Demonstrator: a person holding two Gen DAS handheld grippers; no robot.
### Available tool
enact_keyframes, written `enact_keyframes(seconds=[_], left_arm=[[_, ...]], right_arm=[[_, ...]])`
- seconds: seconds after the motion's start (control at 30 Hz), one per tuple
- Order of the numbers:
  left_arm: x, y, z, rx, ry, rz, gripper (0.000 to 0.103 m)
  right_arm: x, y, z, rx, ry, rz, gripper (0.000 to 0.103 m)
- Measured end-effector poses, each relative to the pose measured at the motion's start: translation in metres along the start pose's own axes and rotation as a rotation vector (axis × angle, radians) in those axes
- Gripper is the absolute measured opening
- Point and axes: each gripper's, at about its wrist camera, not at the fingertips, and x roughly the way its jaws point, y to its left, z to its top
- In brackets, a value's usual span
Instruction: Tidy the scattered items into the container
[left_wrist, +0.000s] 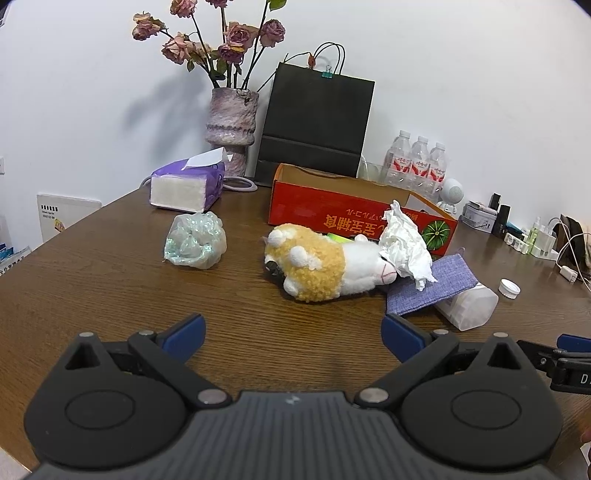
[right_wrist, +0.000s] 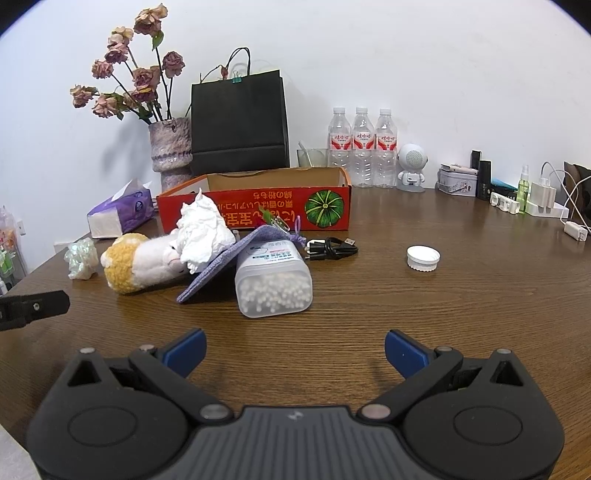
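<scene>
Right, far left of the right-wrist view sits a purple tissue pack (right_wrist: 120, 216), w/ a crumpled iridescent plastic wad (right_wrist: 82, 263) just in front of it. Next along, a yellow-and-white plush toy (right_wrist: 138, 263) lies on its side, a crumpled white tissue (right_wrist: 203, 234) resting against its head. A lilac fabric pouch (right_wrist: 225, 262) leans on a translucent cotton-swab box (right_wrist: 273, 278) that's tipped over; its label has small print, too small to read. Behind those, centre frame, is the container: an open red cardboard box (right_wrist: 255, 210) w/ a green pumpkin pic and yellow East Asian script printed upside down, can't make out the words. A coiled black cable (right_wrist: 330, 248) lies just in front of the box's right end, and a white screw cap (right_wrist: 423, 258) sits well apart, right of centre.

Upper centre: dried roses in a mottled vase (right_wrist: 170, 151), a black paper bag (right_wrist: 240, 122), three water bottles (right_wrist: 362, 147) w/ red labels, script unreadable. Far right, chargers and small bits.

All on a dark wood-grain table (right_wrist: 406, 306) against a plain white wall.

Bottom of each view: left gripper (left_wrist: 293, 334) and right gripper (right_wrist: 294, 352) both spread wide, blue pads apart, nothing between them, hovering over bare tabletop near the pile.
</scene>
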Motion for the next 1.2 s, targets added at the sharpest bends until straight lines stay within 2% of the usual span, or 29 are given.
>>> enact_keyframes(seconds=[0.77,0.93,1.2], left_arm=[[0.001,0.005,0.001,-0.008,-0.001,0.004,0.103],[0.004,0.019,0.009,-0.025,-0.021,0.050,0.103],[0.021,0.056,0.037,-0.036,-0.035,0.145,0.103]], right_arm=[[0.000,-0.001,0.000,0.011,0.003,0.007,0.103],[0.006,-0.014,0.007,0.016,0.000,0.006,0.103],[0.030,-0.058,0.031,0.040,-0.010,-0.095,0.103]])
